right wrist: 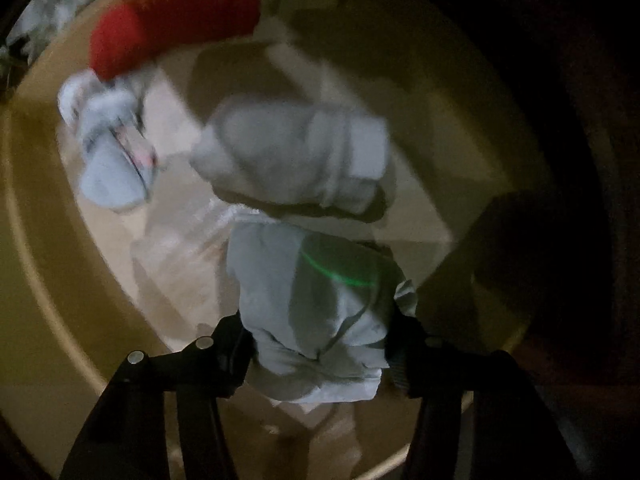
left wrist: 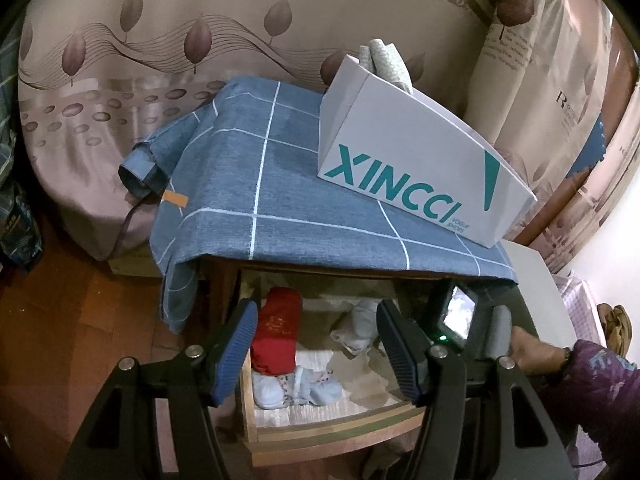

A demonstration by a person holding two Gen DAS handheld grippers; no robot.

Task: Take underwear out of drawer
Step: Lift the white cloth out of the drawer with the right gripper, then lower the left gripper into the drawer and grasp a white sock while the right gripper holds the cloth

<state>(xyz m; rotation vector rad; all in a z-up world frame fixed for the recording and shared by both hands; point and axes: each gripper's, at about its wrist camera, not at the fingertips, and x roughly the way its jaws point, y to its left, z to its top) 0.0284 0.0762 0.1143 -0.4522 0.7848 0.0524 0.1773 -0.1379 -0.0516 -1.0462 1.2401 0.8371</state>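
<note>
Gripping a pale grey underwear bundle point(right wrist: 316, 308) inside the open drawer point(left wrist: 332, 432), the right hand-held gripper point(right wrist: 320, 352) clamps it at 6 o'clock, seemingly ready for lifting. The left hand-held gripper point(left wrist: 316, 348) hovers spread wide and empty above, leaving the drawer clear.

Left wrist view: evenly lit, sharp, fisheye-bent edges, black corners. Right wrist view: dim, motion-blurred, dark right side, green glare arc.
</note>
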